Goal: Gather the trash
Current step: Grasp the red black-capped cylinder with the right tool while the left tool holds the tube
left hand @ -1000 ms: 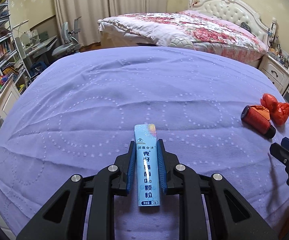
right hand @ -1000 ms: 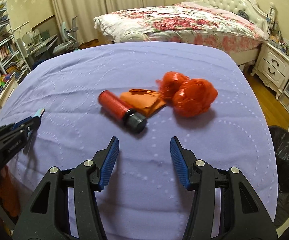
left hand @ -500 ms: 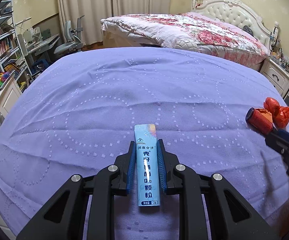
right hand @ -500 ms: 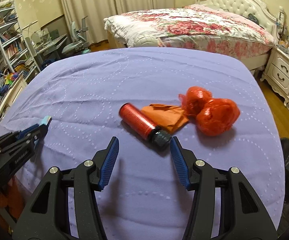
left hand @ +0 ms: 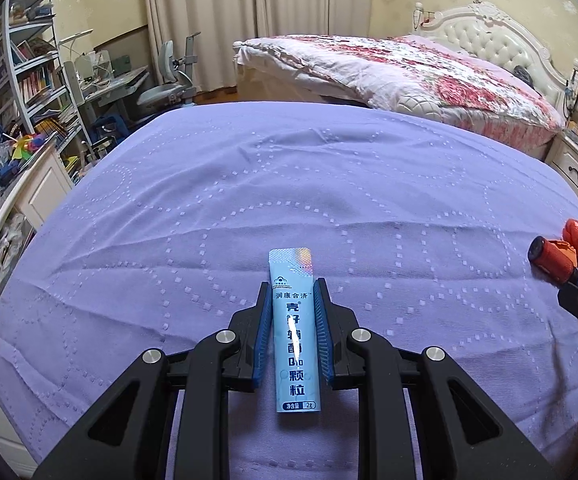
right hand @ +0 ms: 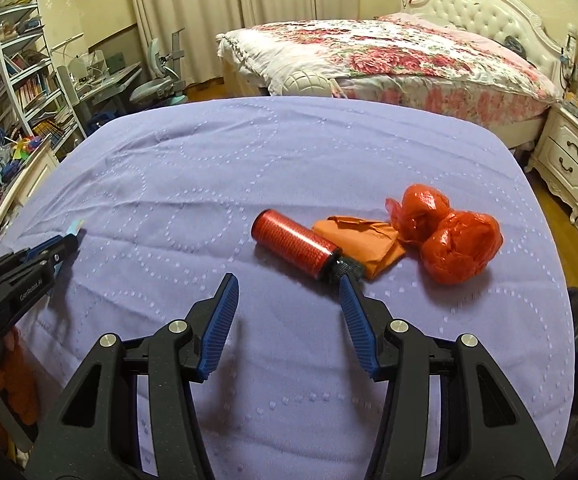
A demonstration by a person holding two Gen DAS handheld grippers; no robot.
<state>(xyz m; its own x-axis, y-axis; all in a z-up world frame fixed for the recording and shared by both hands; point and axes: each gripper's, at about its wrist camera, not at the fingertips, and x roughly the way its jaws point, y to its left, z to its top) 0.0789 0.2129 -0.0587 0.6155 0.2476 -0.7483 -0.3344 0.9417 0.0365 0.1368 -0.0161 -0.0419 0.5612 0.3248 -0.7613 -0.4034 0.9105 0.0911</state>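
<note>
A bed covered in a lilac quilted spread (right hand: 289, 152) carries three things near its right edge: a ribbed red cylinder with a black cap (right hand: 293, 243), a crumpled orange paper wrapper (right hand: 363, 239) touching its cap end, and a knotted red plastic bag (right hand: 447, 232) beside that wrapper.

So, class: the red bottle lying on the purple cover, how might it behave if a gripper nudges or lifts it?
The red bottle lies on its side and looks round, so it would probably roll. Its ribbed surface likely aids grip. It seems rigid, unlike the crumpled red bags beside it.
</note>
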